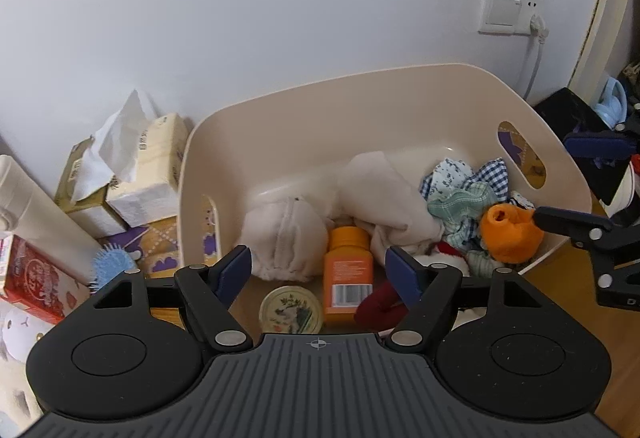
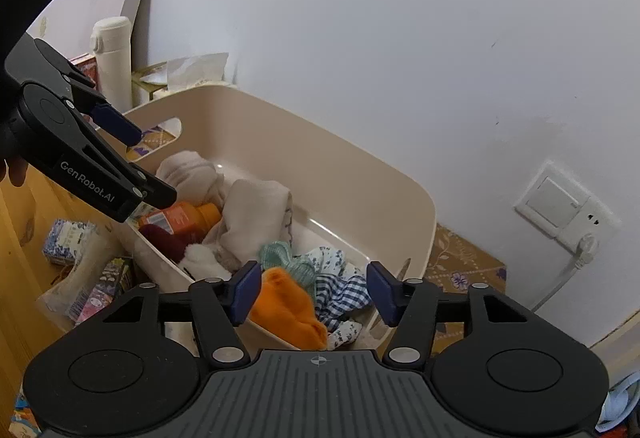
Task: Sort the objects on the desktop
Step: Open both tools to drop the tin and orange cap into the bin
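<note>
A beige plastic basket stands against the wall. It holds white cloths, checked and flowered cloths, an orange cloth, an orange bottle, a round tin and a dark red sock. My left gripper is open over the basket's near end, above the bottle, gripping nothing. My right gripper is open above the orange cloth, which lies loose beside one pad.
Tissue packs, a blue hairbrush and a red box crowd the basket's left side. A white flask stands by the wall. Small packets lie on the wooden top. A wall socket has a cable plugged in.
</note>
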Available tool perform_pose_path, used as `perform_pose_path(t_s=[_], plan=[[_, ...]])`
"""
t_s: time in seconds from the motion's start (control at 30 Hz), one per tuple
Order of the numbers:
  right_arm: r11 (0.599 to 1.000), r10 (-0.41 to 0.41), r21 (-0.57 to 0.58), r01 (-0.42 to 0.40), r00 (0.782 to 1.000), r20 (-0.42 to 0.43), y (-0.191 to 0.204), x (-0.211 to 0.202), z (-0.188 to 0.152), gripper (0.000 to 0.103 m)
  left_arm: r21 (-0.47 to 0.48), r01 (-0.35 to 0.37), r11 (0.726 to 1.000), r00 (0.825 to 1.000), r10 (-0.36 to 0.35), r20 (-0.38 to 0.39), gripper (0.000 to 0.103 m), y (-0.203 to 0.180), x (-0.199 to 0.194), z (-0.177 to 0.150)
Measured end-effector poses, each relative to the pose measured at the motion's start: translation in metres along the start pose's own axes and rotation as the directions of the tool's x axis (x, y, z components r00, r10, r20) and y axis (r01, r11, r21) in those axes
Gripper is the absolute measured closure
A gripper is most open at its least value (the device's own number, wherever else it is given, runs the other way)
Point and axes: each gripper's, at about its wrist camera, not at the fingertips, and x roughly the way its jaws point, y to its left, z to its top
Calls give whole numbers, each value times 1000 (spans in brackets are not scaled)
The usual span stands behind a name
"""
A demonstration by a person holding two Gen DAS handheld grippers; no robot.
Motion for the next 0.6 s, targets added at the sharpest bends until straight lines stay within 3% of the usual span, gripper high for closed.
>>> perform_pose_path(t_s=[0.5,0.6], plan=[[998,-61,24,60,997,40,21,-39,-2,16,-13,-35,999,999,35,22,26,44,-32,-29],[997,-70,34,69,997,37,27,-46,-5,12,-20,-38,999,999,38,21,21,53,-36,-39]])
